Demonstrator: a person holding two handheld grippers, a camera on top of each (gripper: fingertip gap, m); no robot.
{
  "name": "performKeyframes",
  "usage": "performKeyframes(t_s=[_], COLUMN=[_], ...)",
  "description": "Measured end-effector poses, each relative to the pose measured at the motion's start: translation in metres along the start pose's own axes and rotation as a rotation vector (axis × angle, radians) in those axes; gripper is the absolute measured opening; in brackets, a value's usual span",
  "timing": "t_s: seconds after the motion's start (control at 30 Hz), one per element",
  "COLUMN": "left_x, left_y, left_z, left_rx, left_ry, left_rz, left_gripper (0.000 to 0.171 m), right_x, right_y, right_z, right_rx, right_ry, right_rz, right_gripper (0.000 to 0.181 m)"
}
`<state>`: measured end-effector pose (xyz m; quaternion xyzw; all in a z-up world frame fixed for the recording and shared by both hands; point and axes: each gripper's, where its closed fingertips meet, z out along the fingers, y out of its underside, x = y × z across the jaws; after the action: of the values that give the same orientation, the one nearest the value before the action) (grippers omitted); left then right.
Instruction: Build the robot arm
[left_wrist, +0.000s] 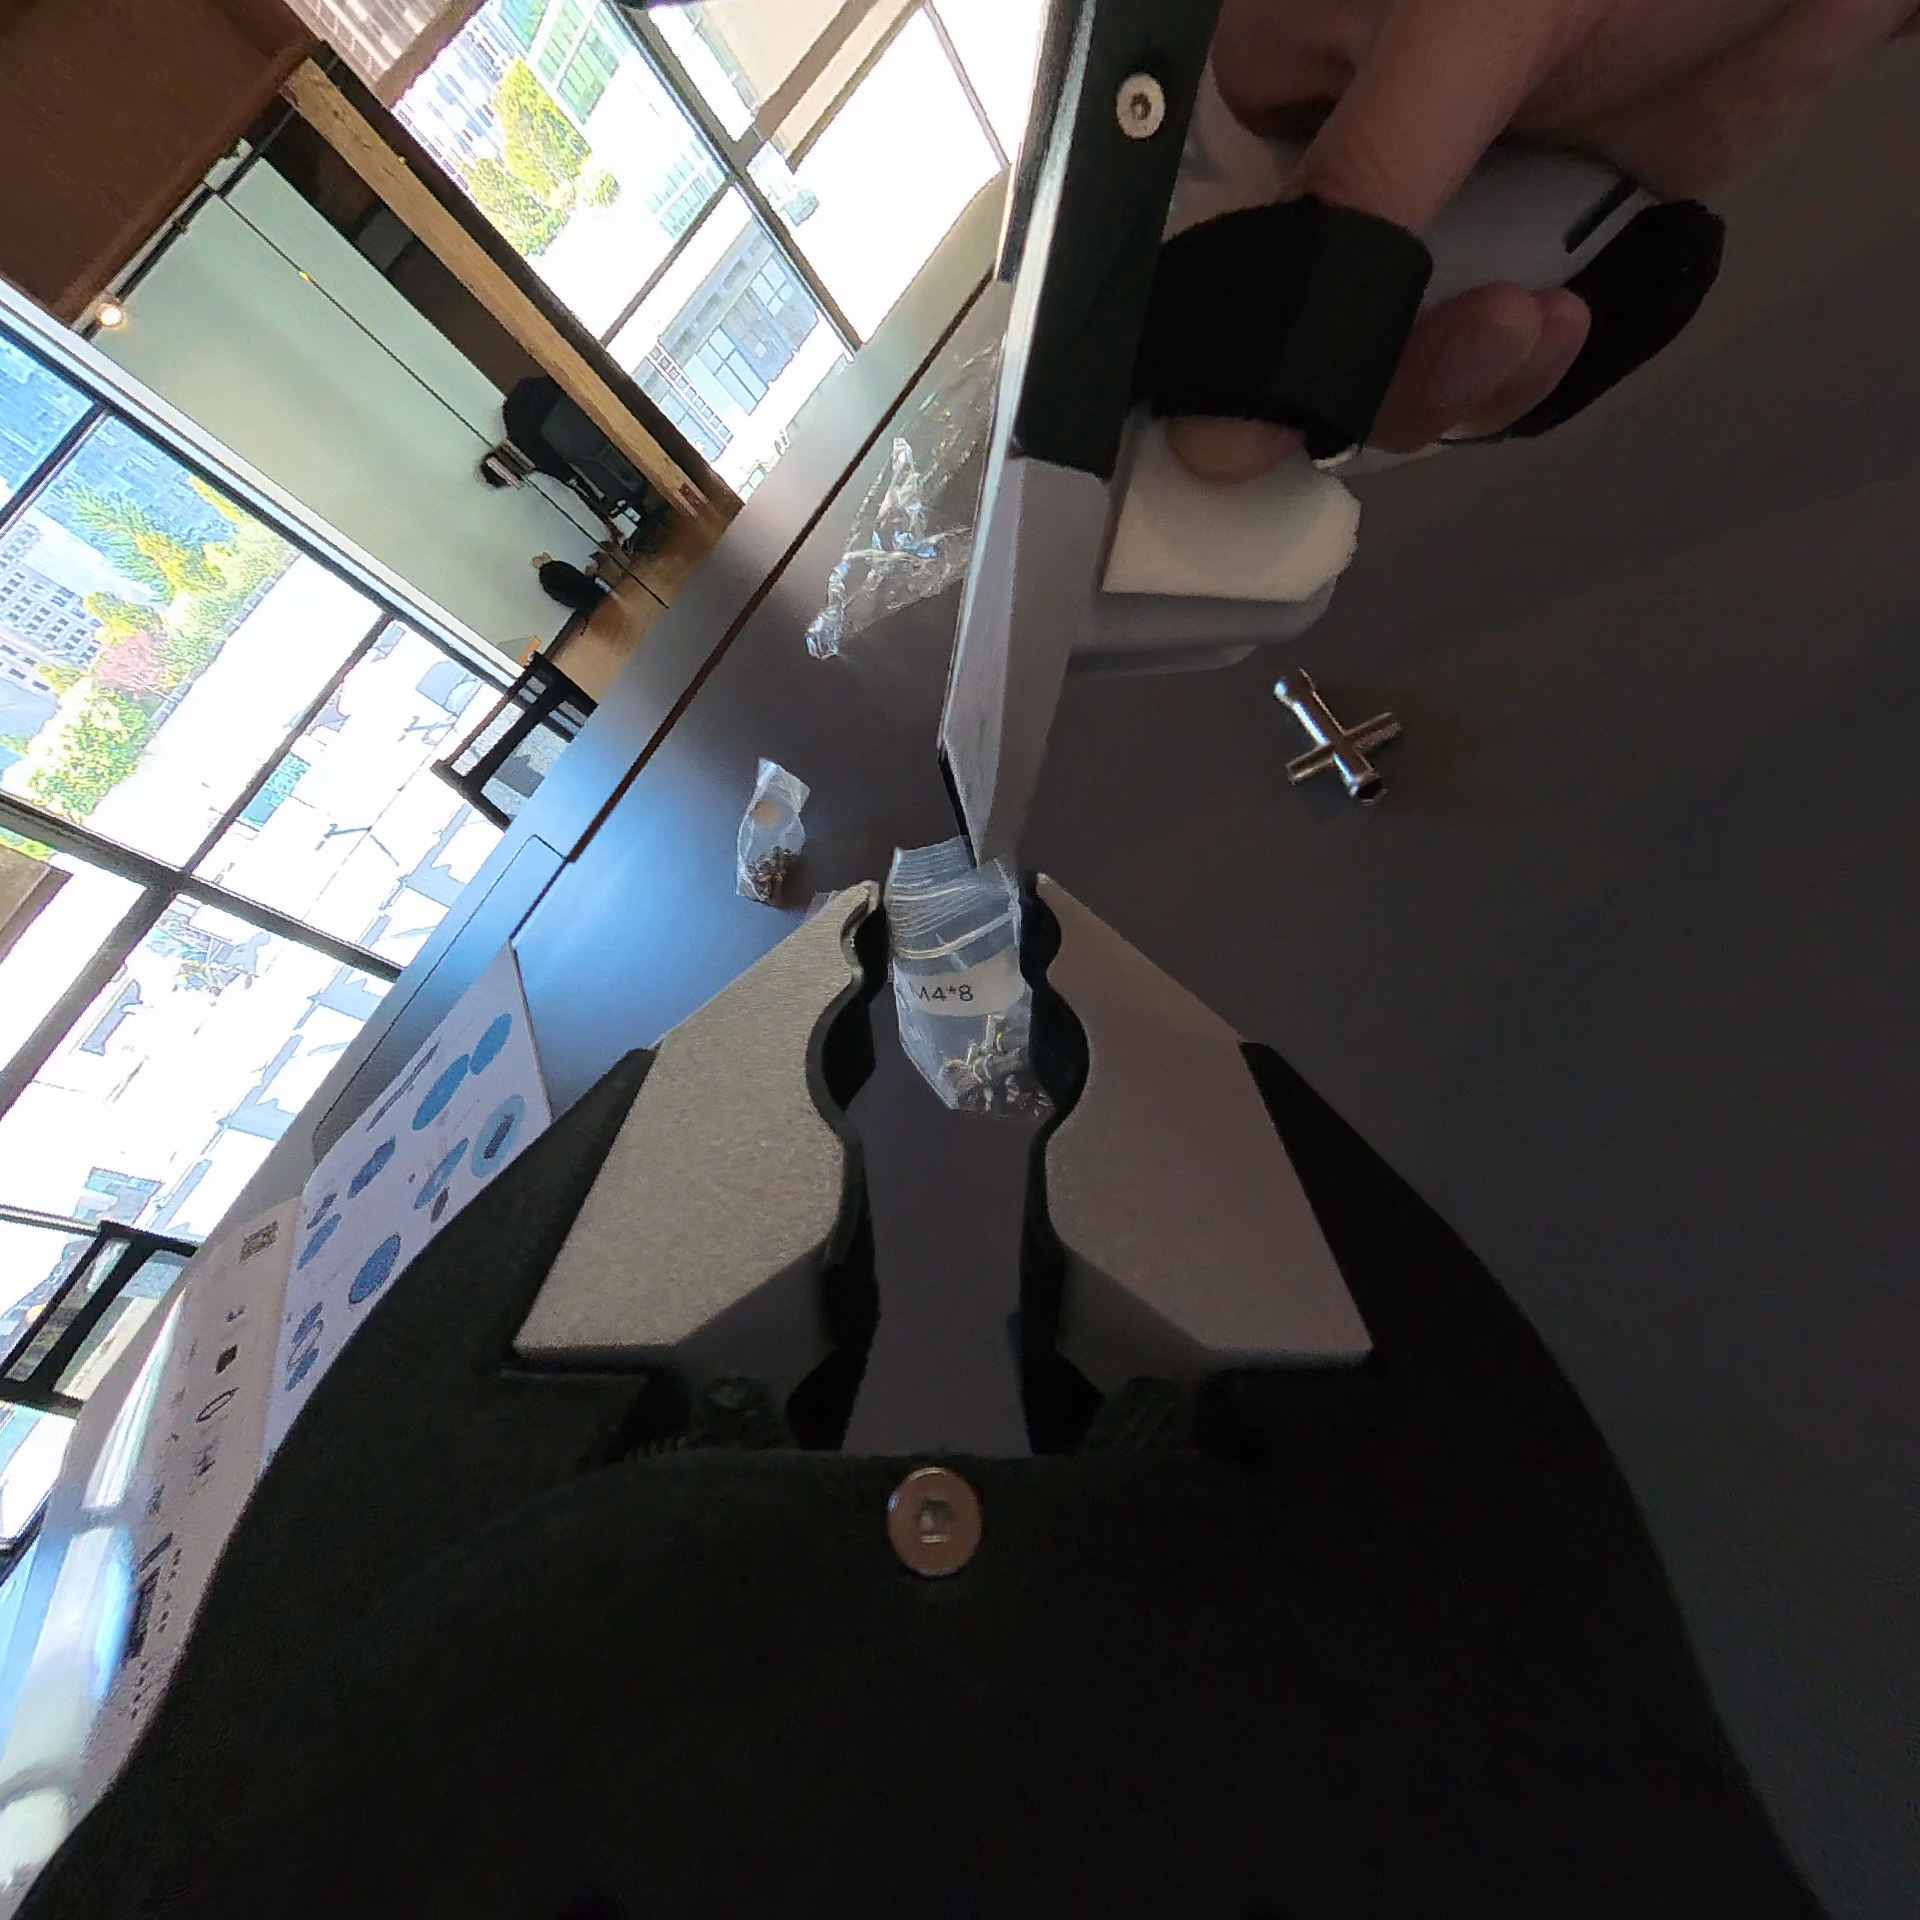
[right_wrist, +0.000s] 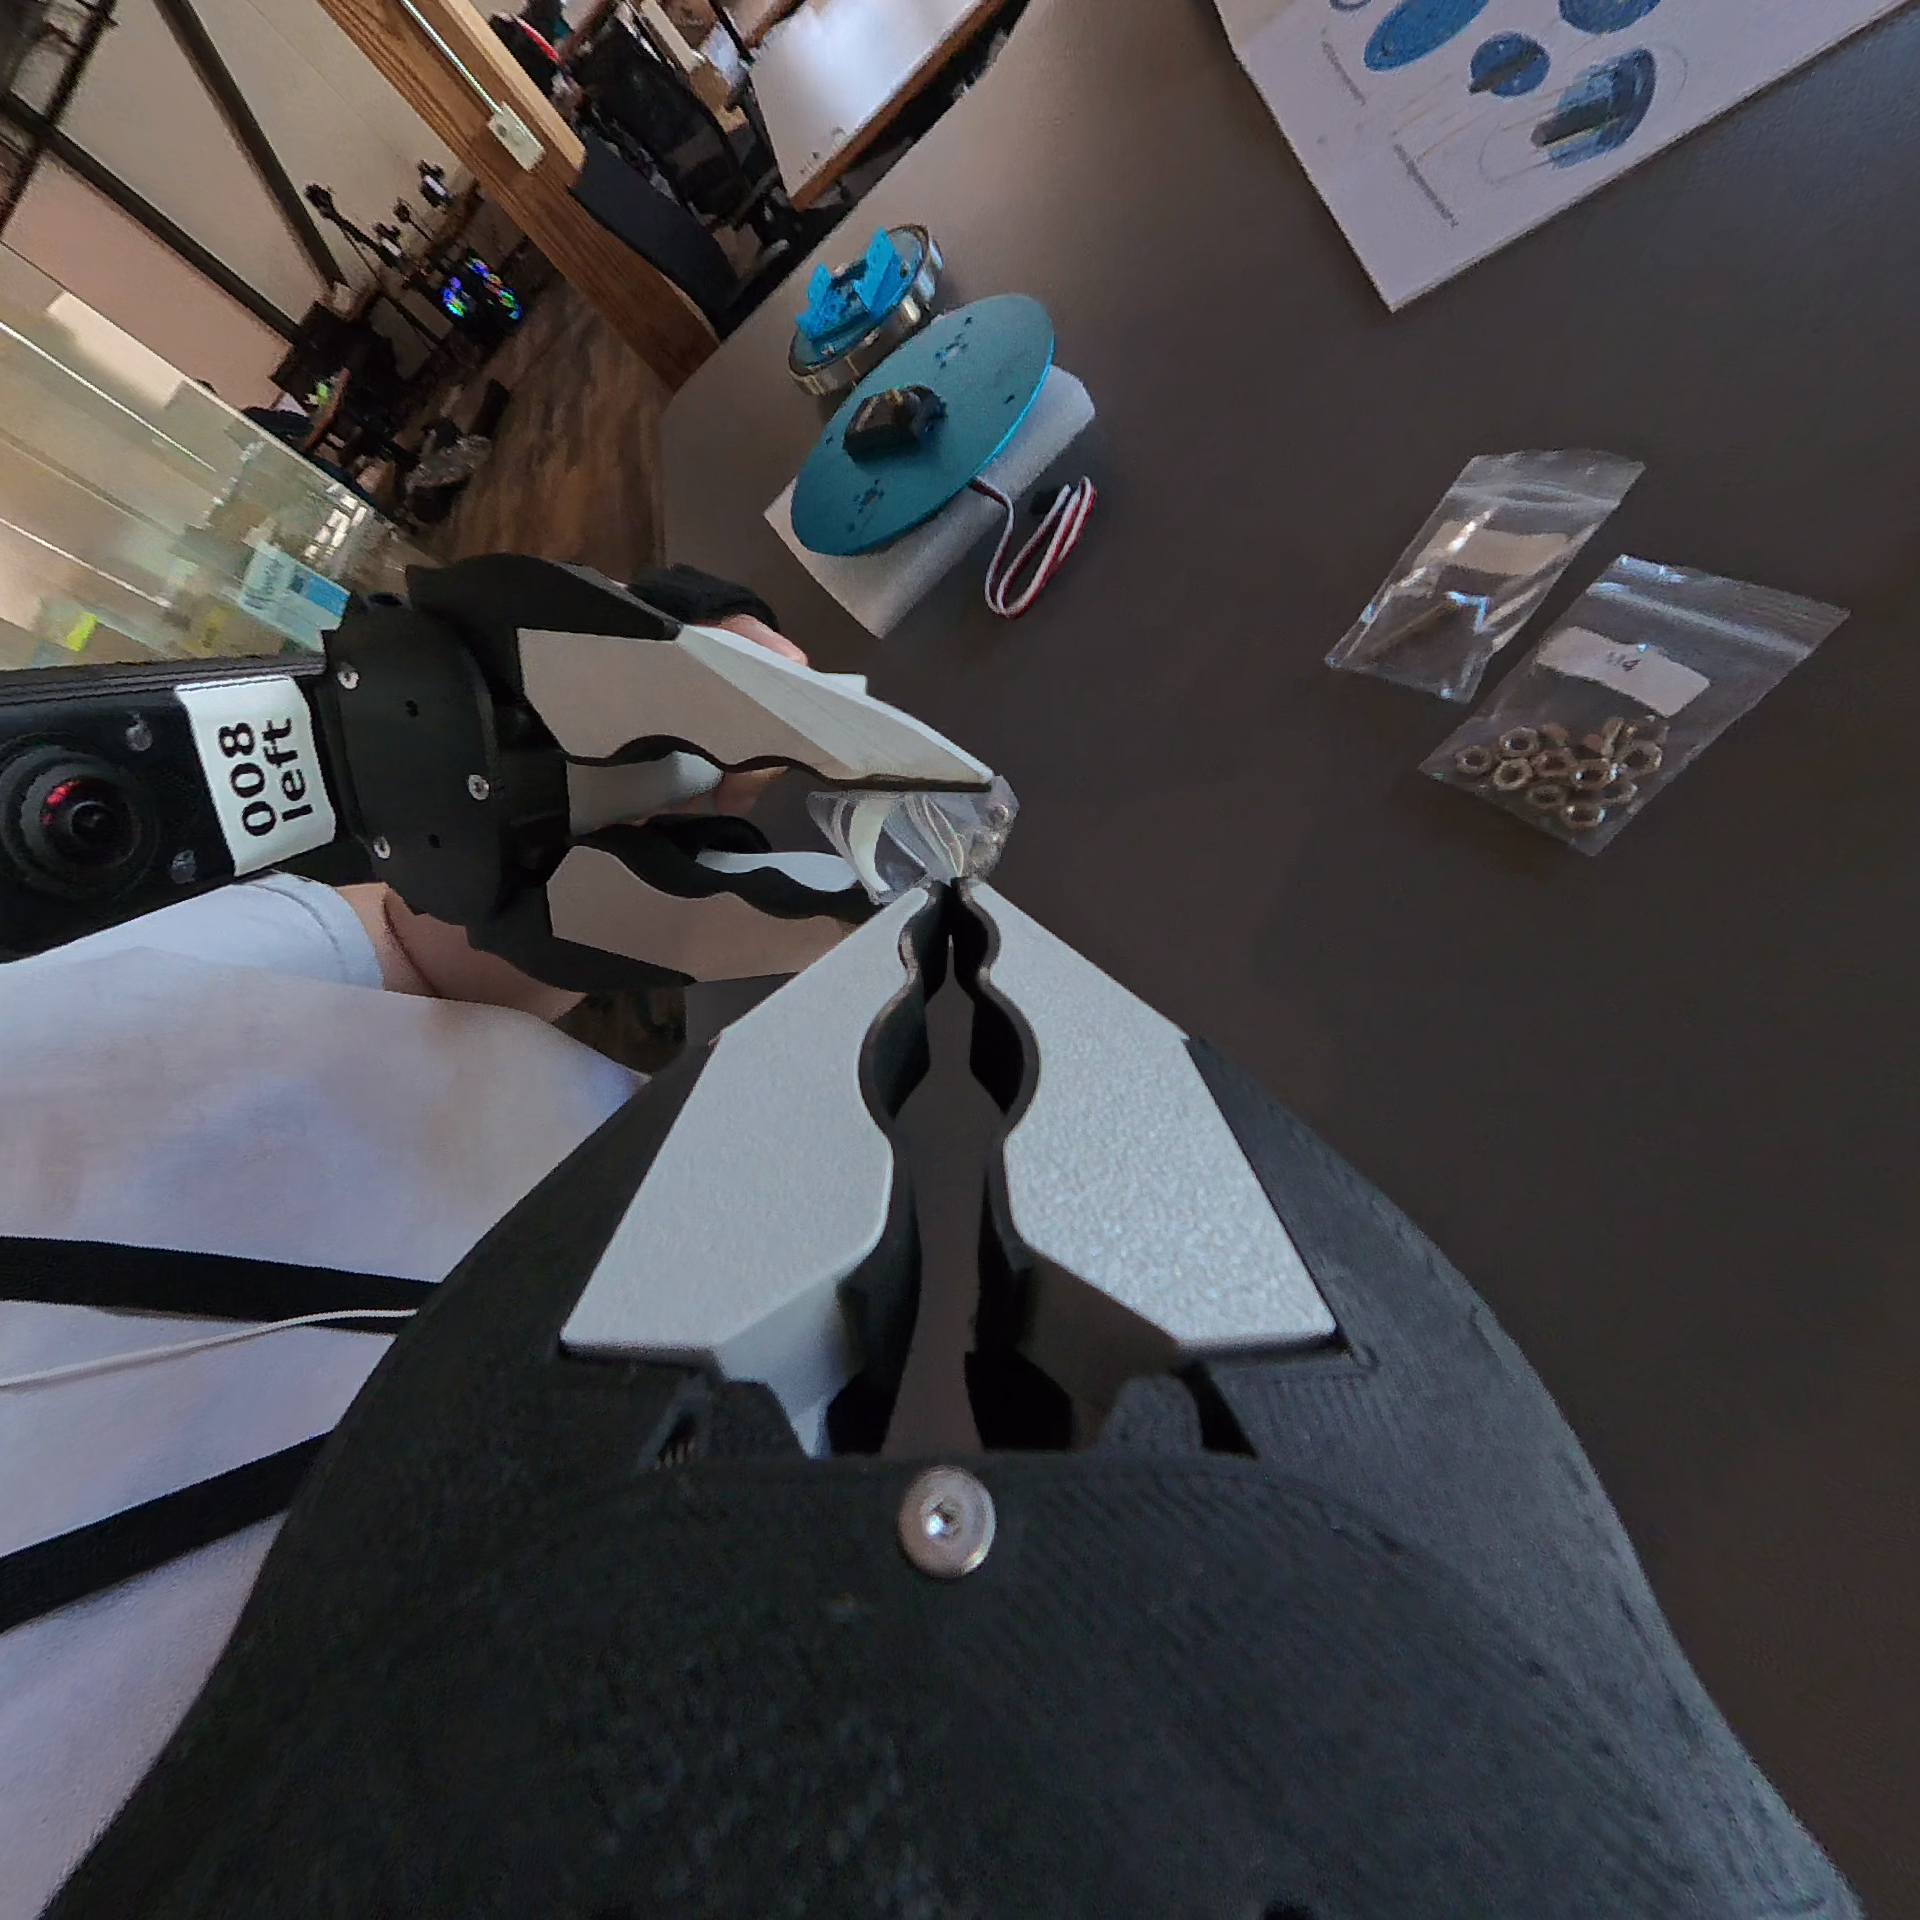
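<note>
Your left gripper (left_wrist: 954, 894) clamps a small clear bag of screws (left_wrist: 964, 997) above the dark worktop (left_wrist: 1558, 1039); the bag carries a white label. Your right gripper (right_wrist: 951, 896) comes in tilted, tips closed, apparently pinching that bag's edge. A labelled bag of nuts (right_wrist: 1621, 707) lies nearby.

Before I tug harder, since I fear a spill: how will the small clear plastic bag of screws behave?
The small clear plastic bag of screws, between the left gripper fingers, looks floppy and probably slippery. Its screws pool at one end, so it likely sags. The right gripper pinches its edge; thin film may stretch.
</note>
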<state>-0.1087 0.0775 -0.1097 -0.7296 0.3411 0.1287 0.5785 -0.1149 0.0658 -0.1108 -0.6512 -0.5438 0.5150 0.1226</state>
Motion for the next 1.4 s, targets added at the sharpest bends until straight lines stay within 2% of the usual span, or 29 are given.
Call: performKeyframes(t_s=[0.17,0.27,0.37,0.43,0.47,0.5,0.57,0.67,0.8,0.93,0.97,1.0,1.07,1.4], left_x=[-0.006,-0.008,-0.006,-0.003,-0.001,0.001,0.002,-0.001,-0.004,-0.009,-0.01,-0.012,-0.016,-0.048], left_y=[-0.008,-0.007,-0.011,-0.023,-0.03,-0.038,-0.05,-0.056,-0.059,-0.055,-0.053,-0.052,-0.05,-0.032], left_z=[-0.004,-0.005,-0.01,-0.015,-0.017,-0.02,-0.025,-0.029,-0.036,-0.042,-0.043,-0.044,-0.048,-0.066], left_rx=[0.061,0.08,0.12,0.19,0.227,0.266,0.327,0.381,0.429,0.436,0.435,0.435,0.443,0.48], left_ry=[0.019,0.053,0.102,0.162,0.201,0.246,0.316,0.363,0.368,0.335,0.327,0.323,0.323,0.355], left_rz=[-0.122,-0.245,-0.344,-0.423,-0.469,-0.515,-0.604,-0.702,-0.746,-0.735,-0.735,-0.735,-0.743,-0.786], left_gripper=[0.02,0.018,0.016,0.016,0.016,0.016,0.016,0.016,0.017,0.015,0.015,0.014,0.014,0.016], right_x=[-0.009,0.001,0.0,-0.015,-0.027,-0.033,-0.034,-0.046,-0.053,-0.059,-0.06,-0.061,-0.061,-0.061], right_y=[-0.011,-0.011,0.002,0.001,0.002,0.0,0.0,0.0,-0.005,-0.009,-0.011,-0.011,-0.015,-0.041], right_z=[-0.008,-0.022,-0.029,-0.026,-0.022,-0.018,-0.011,-0.01,-0.011,0.0,0.002,0.005,0.008,0.032], right_rx=[0.061,0.108,0.131,0.179,0.183,0.192,0.195,0.247,0.292,0.304,0.31,0.307,0.324,0.364], right_ry=[-0.067,0.0,0.041,-0.009,-0.082,-0.116,-0.11,-0.14,-0.146,-0.213,-0.226,-0.24,-0.224,-0.129], right_rz=[-0.08,-0.217,-0.418,-0.461,-0.457,-0.441,-0.449,-0.517,-0.534,-0.431,-0.407,-0.395,-0.403,-0.397], right_gripper=[0.003,0.037,0.056,0.066,0.073,0.073,0.068,0.034,0.019,0.024,0.022,0.013,0.003,0.001])
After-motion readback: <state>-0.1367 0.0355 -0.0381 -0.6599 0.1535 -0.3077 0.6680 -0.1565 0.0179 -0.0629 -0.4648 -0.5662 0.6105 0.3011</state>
